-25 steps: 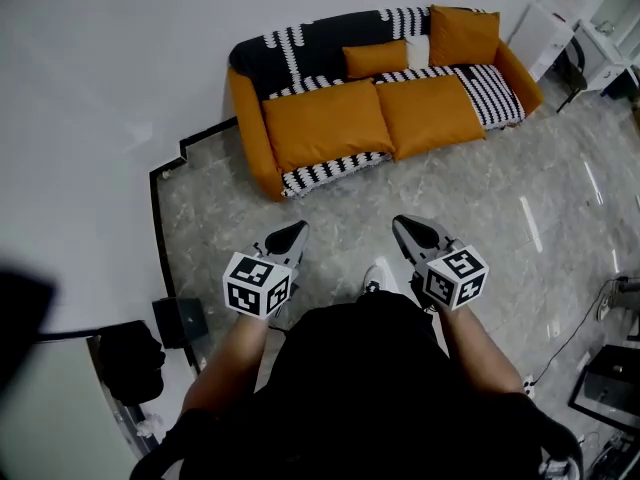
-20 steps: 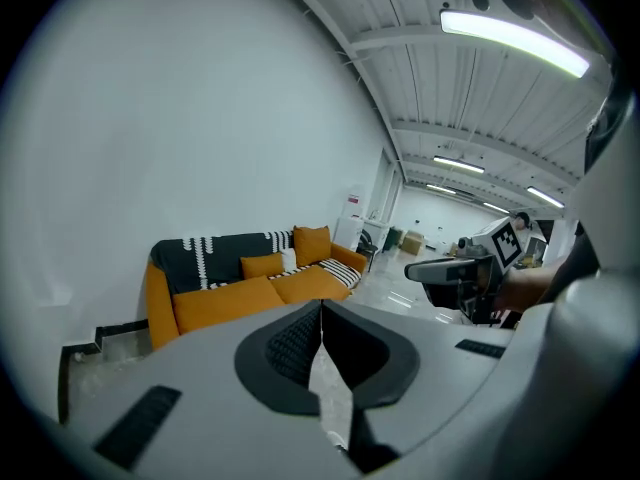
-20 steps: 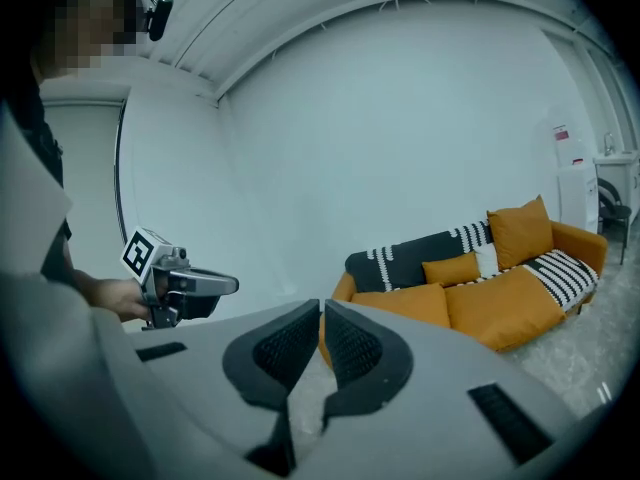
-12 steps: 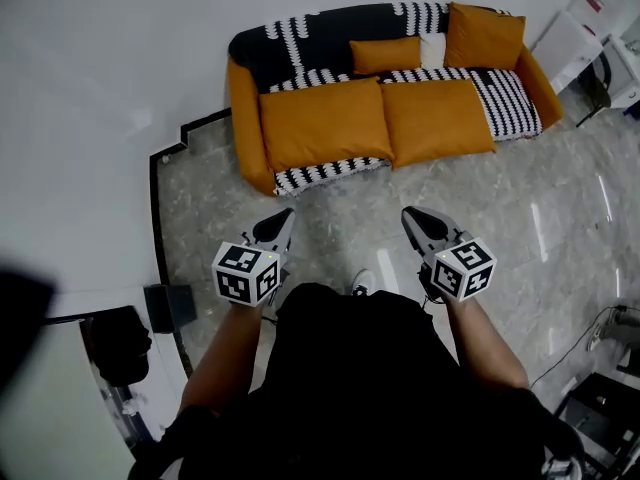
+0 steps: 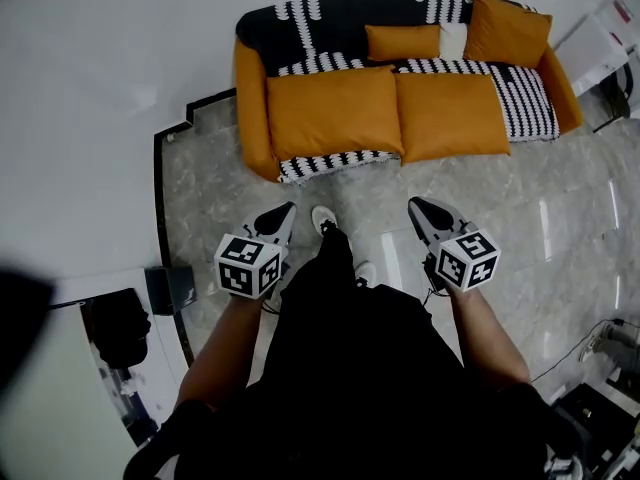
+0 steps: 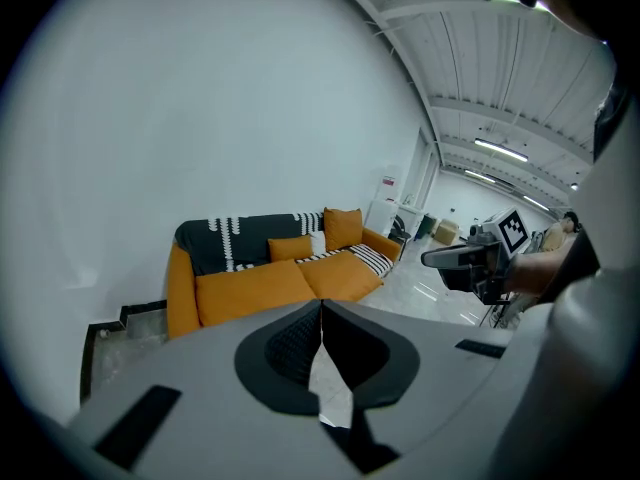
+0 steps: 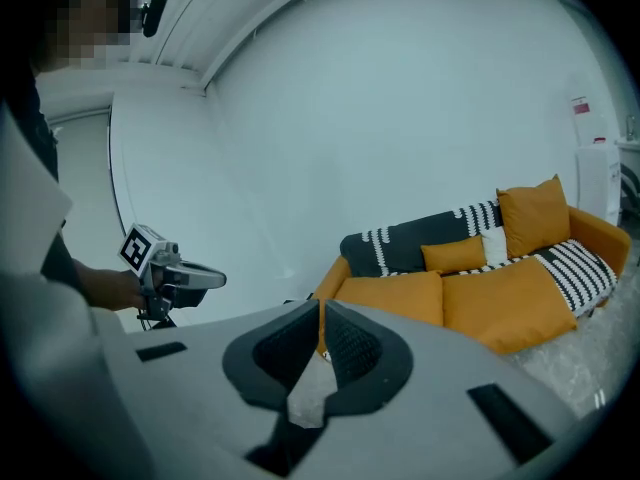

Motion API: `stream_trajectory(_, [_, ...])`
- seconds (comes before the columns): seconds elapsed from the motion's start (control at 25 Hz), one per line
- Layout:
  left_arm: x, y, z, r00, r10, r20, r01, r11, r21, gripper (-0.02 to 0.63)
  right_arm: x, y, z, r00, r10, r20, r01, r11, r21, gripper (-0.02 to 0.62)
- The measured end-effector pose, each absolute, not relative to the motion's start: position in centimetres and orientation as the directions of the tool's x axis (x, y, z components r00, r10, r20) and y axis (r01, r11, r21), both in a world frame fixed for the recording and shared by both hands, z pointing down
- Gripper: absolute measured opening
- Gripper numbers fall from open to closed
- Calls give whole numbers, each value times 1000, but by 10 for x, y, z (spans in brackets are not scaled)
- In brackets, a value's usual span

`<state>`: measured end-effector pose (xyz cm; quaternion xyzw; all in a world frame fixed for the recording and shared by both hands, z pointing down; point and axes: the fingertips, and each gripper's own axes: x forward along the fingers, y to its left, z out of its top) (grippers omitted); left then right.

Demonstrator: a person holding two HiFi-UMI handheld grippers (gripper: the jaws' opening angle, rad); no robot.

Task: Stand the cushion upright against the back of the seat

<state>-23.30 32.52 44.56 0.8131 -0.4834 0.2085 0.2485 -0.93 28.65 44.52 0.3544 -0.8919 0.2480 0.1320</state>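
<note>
An orange sofa (image 5: pixel 254 98) with a black-and-white throw stands against the wall ahead. On it a small oblong orange cushion (image 5: pixel 403 41) rests low against the back. A white cushion (image 5: pixel 452 40) sits beside it, and a big square orange cushion (image 5: pixel 505 30) leans at the right end. My left gripper (image 5: pixel 283 213) and right gripper (image 5: pixel 417 206) are both shut and empty, held over the floor well short of the sofa. In the left gripper view the shut jaws (image 6: pixel 321 306) point at the sofa (image 6: pixel 270 268). The right gripper view shows its jaws (image 7: pixel 320 308) shut too.
Grey marble floor (image 5: pixel 560 218) lies between me and the sofa. A dark step edge (image 5: pixel 157 198) and a black box (image 5: pixel 168 290) are at the left. White furniture (image 5: pixel 622 13) stands at the far right, cables (image 5: pixel 590 343) trail at the lower right. My shoe (image 5: pixel 324 218) is forward.
The person has walked toward the sofa, which sits nearer and more centred now. One foot has stepped forward between the grippers. Both grippers stay shut and empty.
</note>
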Motion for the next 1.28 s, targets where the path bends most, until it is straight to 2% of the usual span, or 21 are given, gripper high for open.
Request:
stream_trajectory(0.64, [-284,155,495,458,-645,612,-882,-413,226,17,-68,135,480,-653,-517,553,-722,646,-248,40])
stream_trajectory(1.0, [-360,118,574,396,-565,724,-907,-362,215,17,-68,70,550,-493,-507,707,-763,643,-72,40])
stream_trajectory(1.28, [-396,128,638,357,-472,806,-929,-267,255,17,-56,57,637,-375,-396,838,-762,647,-36,40])
